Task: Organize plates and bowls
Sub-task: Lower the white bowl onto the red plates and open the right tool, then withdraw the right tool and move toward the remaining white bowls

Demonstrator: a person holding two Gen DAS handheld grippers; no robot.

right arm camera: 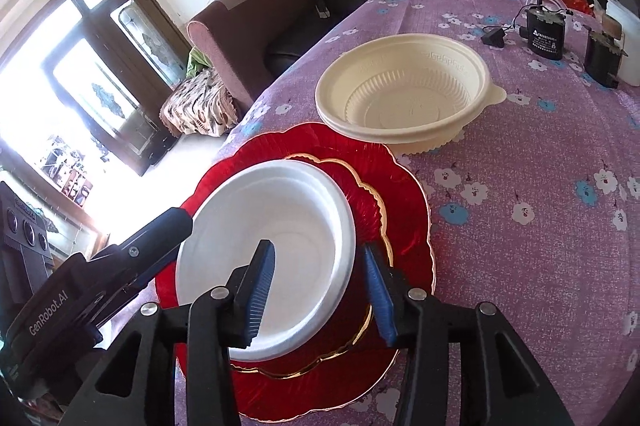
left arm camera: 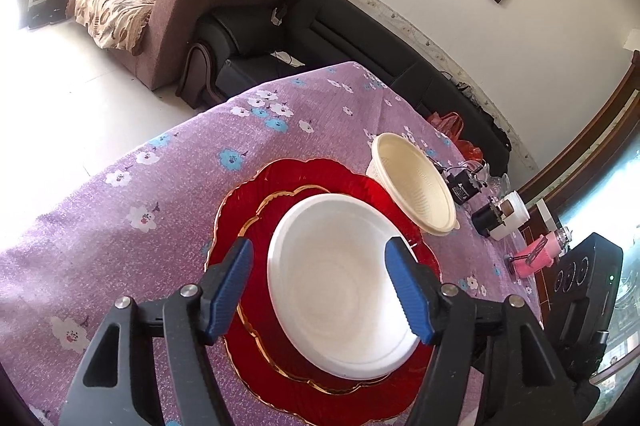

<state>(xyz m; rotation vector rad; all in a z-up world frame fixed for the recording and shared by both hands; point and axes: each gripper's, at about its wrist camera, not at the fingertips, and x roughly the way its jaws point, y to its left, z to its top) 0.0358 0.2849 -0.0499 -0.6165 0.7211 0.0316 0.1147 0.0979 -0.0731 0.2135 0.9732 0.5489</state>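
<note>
i see the white bowl (left arm camera: 340, 282) (right arm camera: 272, 258) sitting inside the smaller red plate with the gold rim (left arm camera: 276, 202) (right arm camera: 360, 194), which lies on the larger red scalloped plate (left arm camera: 248, 194) (right arm camera: 408, 198). this stack sits on the table (left arm camera: 120, 226) (right arm camera: 540, 226), near its edge on the window side of the room. the cream bowl (left arm camera: 416, 182) (right arm camera: 404, 94) stands just beside the stack, farther in along the table, its base touching or slightly overlapping the big plate's rim.

my left gripper (left arm camera: 320, 286) hovers over the white bowl with its jaws wide, one blue pad on each side of the bowl; i cannot tell whether either pad touches it. my right gripper (right arm camera: 320, 286) straddles the white bowl's rim, jaws partly apart, one pad inside the bowl and the other outside over the red plate; no firm pinch is visible.

past the cream bowl, toward the far edge, sit a black adapter (left arm camera: 464, 186) (right arm camera: 544, 34), a white container (left arm camera: 512, 218) and a pink item (left arm camera: 536, 258). a purple flowered cloth covers the table.
</note>
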